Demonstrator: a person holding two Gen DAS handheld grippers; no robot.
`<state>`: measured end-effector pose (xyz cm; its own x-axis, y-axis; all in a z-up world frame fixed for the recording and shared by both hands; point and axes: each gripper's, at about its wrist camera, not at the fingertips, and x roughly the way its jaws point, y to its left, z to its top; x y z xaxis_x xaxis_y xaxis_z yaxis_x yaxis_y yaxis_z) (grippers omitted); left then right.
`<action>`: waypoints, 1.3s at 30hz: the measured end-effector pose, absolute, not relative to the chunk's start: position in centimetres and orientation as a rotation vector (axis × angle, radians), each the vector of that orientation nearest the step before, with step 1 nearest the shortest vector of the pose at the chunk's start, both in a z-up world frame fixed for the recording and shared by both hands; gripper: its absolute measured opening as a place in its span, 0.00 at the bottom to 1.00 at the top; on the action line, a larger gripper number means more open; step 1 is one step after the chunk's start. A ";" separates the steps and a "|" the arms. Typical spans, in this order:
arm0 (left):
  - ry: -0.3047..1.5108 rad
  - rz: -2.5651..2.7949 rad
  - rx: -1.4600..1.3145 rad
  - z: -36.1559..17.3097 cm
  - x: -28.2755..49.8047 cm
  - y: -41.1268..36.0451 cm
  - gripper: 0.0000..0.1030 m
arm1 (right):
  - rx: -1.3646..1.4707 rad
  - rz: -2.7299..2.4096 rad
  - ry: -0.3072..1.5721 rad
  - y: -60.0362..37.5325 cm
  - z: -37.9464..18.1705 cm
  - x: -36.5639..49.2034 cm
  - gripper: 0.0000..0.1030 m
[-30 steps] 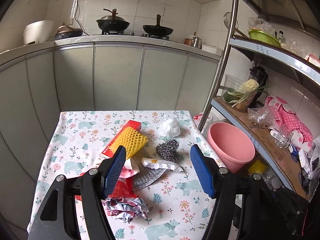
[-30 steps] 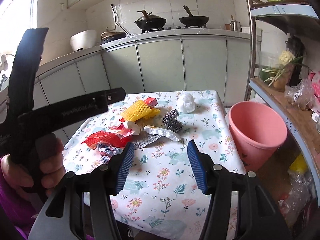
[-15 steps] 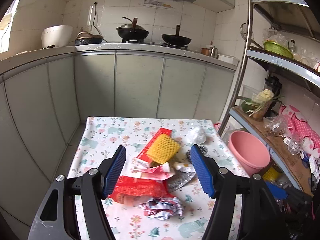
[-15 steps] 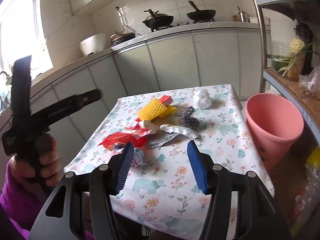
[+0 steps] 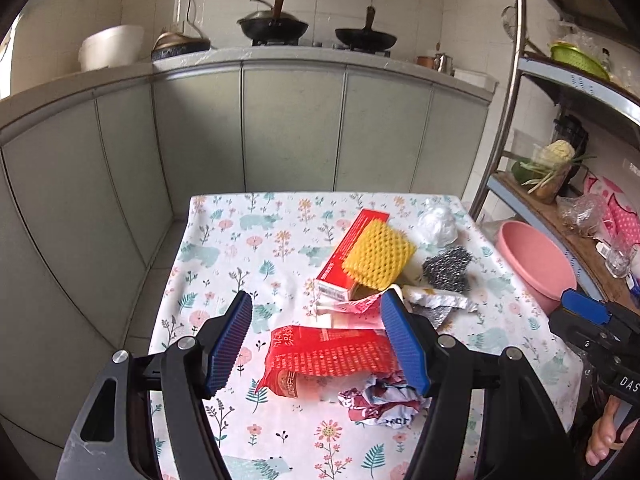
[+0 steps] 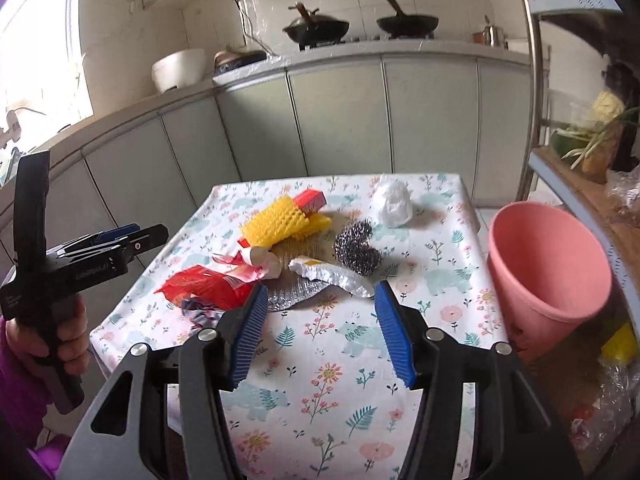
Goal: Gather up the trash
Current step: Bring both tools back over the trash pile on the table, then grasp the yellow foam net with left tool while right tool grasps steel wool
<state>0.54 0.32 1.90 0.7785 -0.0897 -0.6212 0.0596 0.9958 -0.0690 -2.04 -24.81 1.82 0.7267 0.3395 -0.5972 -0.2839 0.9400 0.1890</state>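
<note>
My left gripper [image 5: 316,344] hangs over the near left part of the table [image 5: 224,240] with its blue pads wide apart and nothing between them. My right gripper [image 6: 320,332] is likewise spread and empty, above the bare near edge of the floral cloth.

Nearest my left pads lies the red wrapper [image 5: 332,356], flat on the cloth, with a crumpled printed wrapper [image 5: 380,400] touching its near right corner. I judge the red wrapper to be the sensible first pick. To do it well I would come down with one pad on each long side, pinch at a raised fold rather than scrape the cloth, and lift straight up so the crumpled piece is not dragged off the near edge.

Further in, a torn red-and-white packet [image 5: 352,308] and a white scrap [image 6: 332,276] lie over a silver foil sheet [image 6: 296,296]; thin stuff, likely to slip. Beyond them sit the steel scourer [image 6: 358,246], the yellow foam net [image 5: 378,258] resting on a red box [image 5: 352,248], and a white plastic wad [image 6: 392,200] near the far right corner.

The pink bucket [image 6: 548,264] stands off the right edge, so carrying across calls for clearing the pile.
</note>
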 end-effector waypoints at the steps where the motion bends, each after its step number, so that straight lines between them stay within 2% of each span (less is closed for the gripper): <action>1: 0.684 -0.078 -0.049 1.6 1.0 0.4 0.64 | 0.086 0.344 0.679 -24.8 1.6 -1.7 0.55; 20: 0.752 -0.146 -0.047 -0.1 7.0 -0.9 0.64 | 0.086 0.334 0.730 -25.6 -0.5 5.2 0.55; 35: 0.851 -0.261 0.113 -1.9 12.6 -6.4 0.64 | 0.105 0.344 0.788 -26.2 -2.2 8.3 0.55; 37: 0.865 -0.263 0.117 -2.4 13.1 -6.7 0.59 | 0.104 0.346 0.788 -26.1 -2.2 8.6 0.55; 39: 0.886 -0.272 0.112 -2.9 13.6 -6.8 0.49 | 0.109 0.350 0.791 -26.0 -2.3 9.0 0.55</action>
